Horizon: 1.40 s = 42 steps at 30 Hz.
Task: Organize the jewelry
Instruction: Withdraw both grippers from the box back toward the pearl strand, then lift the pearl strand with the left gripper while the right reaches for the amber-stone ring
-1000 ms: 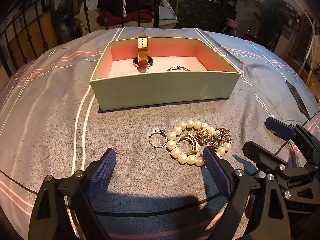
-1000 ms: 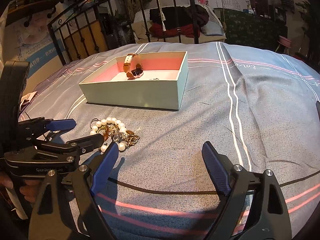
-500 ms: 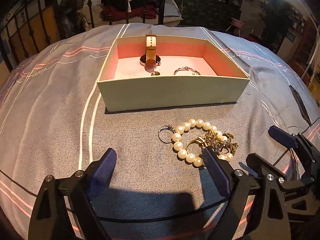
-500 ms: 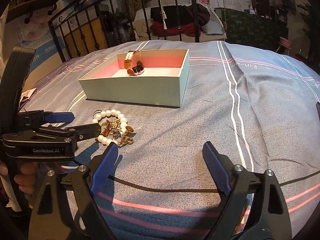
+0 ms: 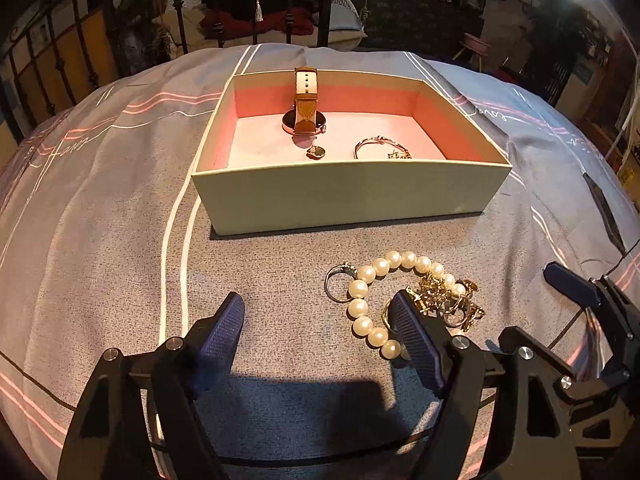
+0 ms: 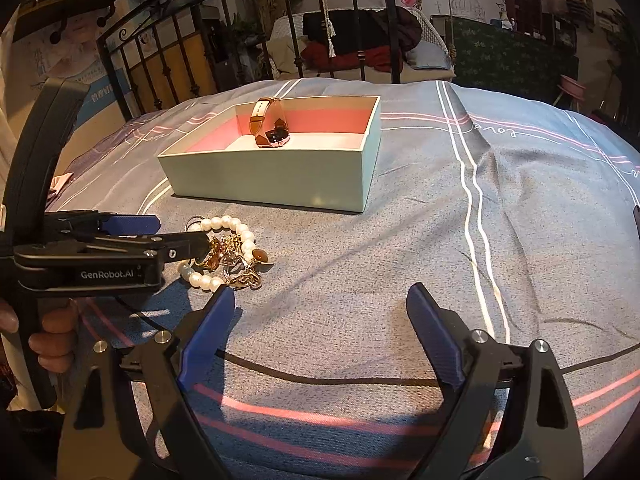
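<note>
- The jewelry pile (image 5: 404, 300) lies on the bed cover (image 5: 100, 240), in front of the box (image 5: 348, 196) and near it but not touching: a pearl bracelet (image 5: 372, 300), a silver ring (image 5: 336, 286) just beside its left end, and a tangle of gold pieces (image 5: 444, 298) inside and over the pearl loop.
- Already in the box are a watch (image 5: 304, 108) leaning on the back wall, a thin bangle (image 5: 380, 148) and a small dark pendant (image 5: 316, 153).
- The left gripper (image 5: 320, 332) has its jaws released and wide; its right finger (image 5: 416, 340) is at the pearls and covers part of them, and the gap between the fingers is mostly beside the pile.
- The right gripper (image 6: 320, 320) also has its jaws released and holds nothing; it hovers to the right of the pile.
- Judgement: the step in hand is to pick one piece from the pile. To do it well, shift the left gripper to the right so the pearls come between the fingers, then close slowly on one bead section; the gold tangle may come up with it.
- Compared with one second ago, the left gripper has come nearer and a little higher: the box looks bigger, its floor is more visible, and the finger now overlaps the pearls.
</note>
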{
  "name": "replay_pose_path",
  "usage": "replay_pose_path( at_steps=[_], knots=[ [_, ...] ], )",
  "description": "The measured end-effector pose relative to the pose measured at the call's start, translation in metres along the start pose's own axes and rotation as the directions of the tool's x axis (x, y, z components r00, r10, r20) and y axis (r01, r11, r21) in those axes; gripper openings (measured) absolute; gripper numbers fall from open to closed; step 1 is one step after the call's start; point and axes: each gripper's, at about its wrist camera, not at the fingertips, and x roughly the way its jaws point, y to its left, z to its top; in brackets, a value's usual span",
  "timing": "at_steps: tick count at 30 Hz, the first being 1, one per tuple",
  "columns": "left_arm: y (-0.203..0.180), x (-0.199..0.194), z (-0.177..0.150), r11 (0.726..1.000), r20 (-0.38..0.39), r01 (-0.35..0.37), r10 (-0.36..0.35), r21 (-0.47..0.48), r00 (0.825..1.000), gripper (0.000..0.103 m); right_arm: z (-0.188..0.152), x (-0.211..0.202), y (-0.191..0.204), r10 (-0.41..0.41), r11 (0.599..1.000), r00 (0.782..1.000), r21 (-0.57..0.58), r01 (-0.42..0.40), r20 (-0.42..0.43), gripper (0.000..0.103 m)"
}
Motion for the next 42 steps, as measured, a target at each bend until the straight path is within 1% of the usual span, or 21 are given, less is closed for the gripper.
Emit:
replay_pose_path(
  at_steps=[2,4,5,7,8,10,12,14,16,18,19,21,22,24,25,27,28,29,33,37,42],
  knots=[
    [0.001,-0.003,-0.005,0.999,0.013,-0.024,0.024,0.034,1.000,0.059,0.000,0.000,0.000,0.000,1.000,1.000,-0.002,0.000,-0.001,0.087],
    [0.008,-0.008,-0.009,0.998,0.018,-0.034,0.033,0.050,0.999,0.038,0.000,0.001,0.001,-0.002,1.000,1.000,-0.006,0.002,-0.004,0.087],
    [0.011,-0.010,-0.011,0.998,0.019,-0.034,0.033,0.054,0.999,0.034,0.000,0.002,0.001,-0.003,1.000,1.000,-0.010,0.003,-0.005,0.087],
    [0.017,-0.012,-0.011,0.998,0.022,-0.038,0.037,0.046,0.999,0.014,0.001,0.003,0.003,-0.006,1.000,1.000,-0.018,0.006,-0.007,0.087],
    [0.021,-0.013,-0.009,0.999,0.028,-0.029,0.028,0.032,0.999,0.010,0.001,0.004,0.004,-0.004,1.000,1.000,-0.020,0.004,-0.008,0.087],
    [0.029,-0.016,-0.005,0.998,0.044,0.063,-0.062,-0.019,0.997,0.009,0.001,0.005,0.007,-0.001,1.000,1.000,-0.026,0.001,-0.011,0.087],
    [0.031,-0.023,0.001,0.993,0.072,0.111,-0.109,-0.035,0.991,0.009,0.002,0.005,0.011,0.002,0.999,1.000,-0.037,-0.002,-0.015,0.087],
    [0.028,-0.034,0.006,0.988,0.111,0.156,-0.152,-0.022,0.982,0.009,0.002,0.006,0.013,0.003,0.999,1.000,-0.044,-0.004,-0.019,0.087],
    [0.025,-0.046,0.012,0.977,0.142,0.214,-0.209,-0.019,0.968,0.009,0.004,0.008,0.015,0.015,0.999,1.000,-0.046,-0.016,-0.024,0.087],
    [0.022,-0.055,0.017,0.968,0.161,0.252,-0.245,-0.020,0.956,0.009,0.007,0.011,0.017,0.033,0.998,0.999,-0.044,-0.034,-0.032,0.087],
    [0.021,-0.059,0.020,0.963,0.169,0.268,-0.261,-0.023,0.950,0.009,0.009,0.013,0.019,0.047,0.998,0.998,-0.046,-0.048,-0.039,0.085],
    [0.020,-0.064,0.024,0.955,0.180,0.295,-0.285,-0.033,0.942,0.009,0.016,0.020,0.023,0.054,0.996,0.997,-0.062,-0.058,-0.060,0.077],
    [0.019,-0.066,0.026,0.953,0.185,0.301,-0.290,-0.035,0.939,0.009,0.019,0.024,0.026,0.055,0.995,0.996,-0.075,-0.061,-0.069,0.073],
    [0.017,-0.069,0.028,0.955,0.193,0.295,-0.283,-0.034,0.940,0.009,0.025,0.032,0.033,0.061,0.993,0.994,-0.099,-0.070,-0.094,0.059],
    [0.017,-0.070,0.028,0.954,0.194,0.297,-0.285,-0.035,0.939,0.009,0.026,0.036,0.035,0.063,0.991,0.992,-0.110,-0.075,-0.108,0.048],
    [0.015,-0.071,0.028,0.956,0.195,0.291,-0.280,-0.033,0.940,0.009,0.028,0.039,0.040,0.051,0.988,0.992,-0.140,-0.067,-0.113,0.038],
    [0.016,-0.071,0.028,0.957,0.195,0.289,-0.278,-0.030,0.941,0.009,0.028,0.040,0.041,0.060,0.986,0.991,-0.145,-0.077,-0.119,0.023],
    [0.015,-0.071,0.028,0.957,0.195,0.287,-0.276,-0.030,0.941,0.009,0.028,0.040,0.042,0.070,0.986,0.990,-0.145,-0.088,-0.122,0.018],
    [0.014,-0.071,0.027,0.959,0.193,0.282,-0.272,-0.024,0.943,0.009,0.024,0.035,0.044,0.066,0.985,0.992,-0.153,-0.082,-0.105,0.016],
    [0.013,-0.073,0.026,0.959,0.195,0.283,-0.275,-0.015,0.941,0.009,0.021,0.027,0.044,0.088,0.985,0.993,-0.140,-0.099,-0.083,0.016],
    [0.012,-0.077,0.028,0.960,0.203,0.279,-0.272,-0.009,0.941,0.009,0.023,0.015,0.043,0.096,0.986,0.994,-0.133,-0.102,-0.052,0.016]
  ],
)
